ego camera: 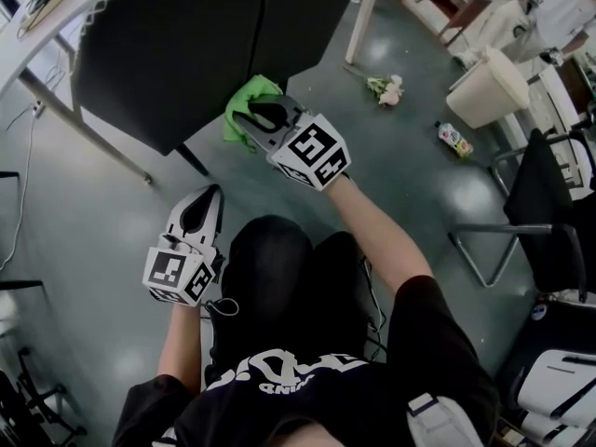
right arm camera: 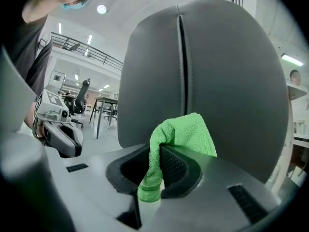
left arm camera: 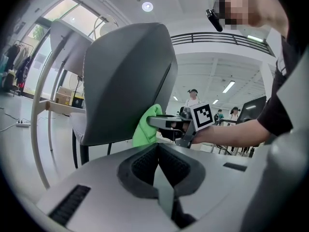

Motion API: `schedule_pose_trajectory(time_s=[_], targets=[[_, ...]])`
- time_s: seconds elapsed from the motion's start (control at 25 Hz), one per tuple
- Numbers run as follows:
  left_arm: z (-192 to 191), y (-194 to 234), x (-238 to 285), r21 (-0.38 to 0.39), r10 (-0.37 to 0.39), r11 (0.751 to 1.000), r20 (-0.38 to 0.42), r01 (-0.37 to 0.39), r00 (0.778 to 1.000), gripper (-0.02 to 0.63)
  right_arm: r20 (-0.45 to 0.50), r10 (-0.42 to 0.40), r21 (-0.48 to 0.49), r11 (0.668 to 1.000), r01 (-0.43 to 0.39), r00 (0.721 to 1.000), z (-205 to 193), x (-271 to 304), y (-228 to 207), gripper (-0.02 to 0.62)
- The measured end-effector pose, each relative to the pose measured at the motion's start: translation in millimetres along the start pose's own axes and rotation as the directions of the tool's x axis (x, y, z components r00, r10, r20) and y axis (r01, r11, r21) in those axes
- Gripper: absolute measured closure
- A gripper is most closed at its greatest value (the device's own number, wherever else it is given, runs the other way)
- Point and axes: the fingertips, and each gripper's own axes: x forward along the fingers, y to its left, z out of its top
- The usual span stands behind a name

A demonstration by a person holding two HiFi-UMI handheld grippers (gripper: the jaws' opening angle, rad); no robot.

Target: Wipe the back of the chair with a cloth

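The dark grey chair back [ego camera: 205, 45] fills the top of the head view and stands close ahead in the right gripper view [right arm camera: 203, 76]. My right gripper [ego camera: 256, 119] is shut on a bright green cloth [ego camera: 247, 105], and the cloth [right arm camera: 181, 134] rests against the lower part of the chair back near its centre seam. In the left gripper view the cloth [left arm camera: 147, 127] shows at the chair back's [left arm camera: 125, 81] lower right edge. My left gripper [ego camera: 200, 214] hangs lower, away from the chair, jaws shut with nothing between them.
A white table [ego camera: 56, 17] stands at the upper left beside the chair. On the grey floor to the right lie a small flower bunch [ego camera: 386, 88], a bottle [ego camera: 454, 139] and a cream bin [ego camera: 489, 87]. Black chairs [ego camera: 549, 203] line the right side.
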Motion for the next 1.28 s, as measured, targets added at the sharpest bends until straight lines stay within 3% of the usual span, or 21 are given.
schedule_pose_trajectory(time_s=[0.48,0.6,0.96,1.28], targets=[[1,3,-9,-0.009,0.018,1.0,0.006,-0.018,1.0,0.606,0.063,0.189,-0.036,0.982,-0.187,0.98,35,28,83,0.548],[1,2,-9,-0.007,0.016,1.0,0.008,-0.016,1.0,0.606,0.061,0.193,-0.039,0.981,-0.19,0.979,35,28,85,0.548],[1,-6,-6,-0.002,-0.009,1.0,0.004,0.009,1.0,0.606,0.008,-0.046,0.07,0.997,0.045,0.999,-3,-18,-6,0.548],[3,-16,8,0.02,-0.046,0.999,-0.006,0.046,0.999,0.606,-0.044,-0.289,0.164,0.942,0.293,0.956,-49,-107,-90,0.548]])
